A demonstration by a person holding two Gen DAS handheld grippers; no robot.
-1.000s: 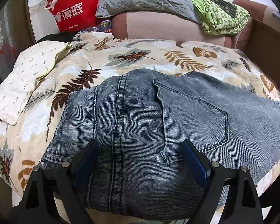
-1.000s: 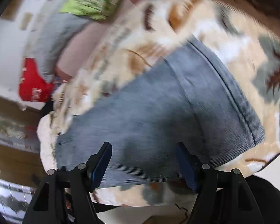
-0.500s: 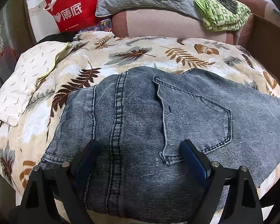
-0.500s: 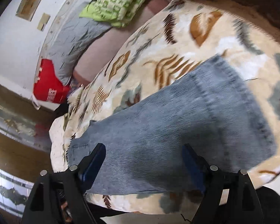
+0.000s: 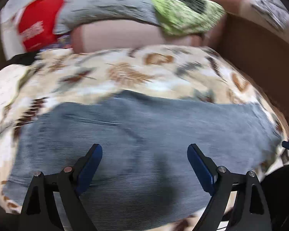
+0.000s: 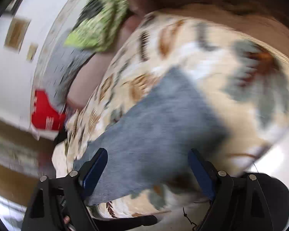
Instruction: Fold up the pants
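Two claws, both spread wide and holding nothing: the left gripper (image 5: 144, 154) over the one pair of grey-blue jeans (image 5: 144, 138), the right gripper (image 6: 147, 158), jaws just been opening, over a pant leg. The jeans lie flat on one leaf-print blanket (image 5: 125, 73); far behind, one red bag (image 5: 38, 25) and one green cloth (image 5: 183, 17)

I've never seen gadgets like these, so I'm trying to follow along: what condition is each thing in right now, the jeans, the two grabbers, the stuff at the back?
Jeans: lying spread on the leaf-print blanket, held by neither gripper.
Left gripper: open, nothing between its fingers, above the jeans.
Right gripper: open, its jaws have just been opening, nothing gripped.
Green cloth: draped on the bolster behind.
Red bag: against the wall; too blurred to tell more.
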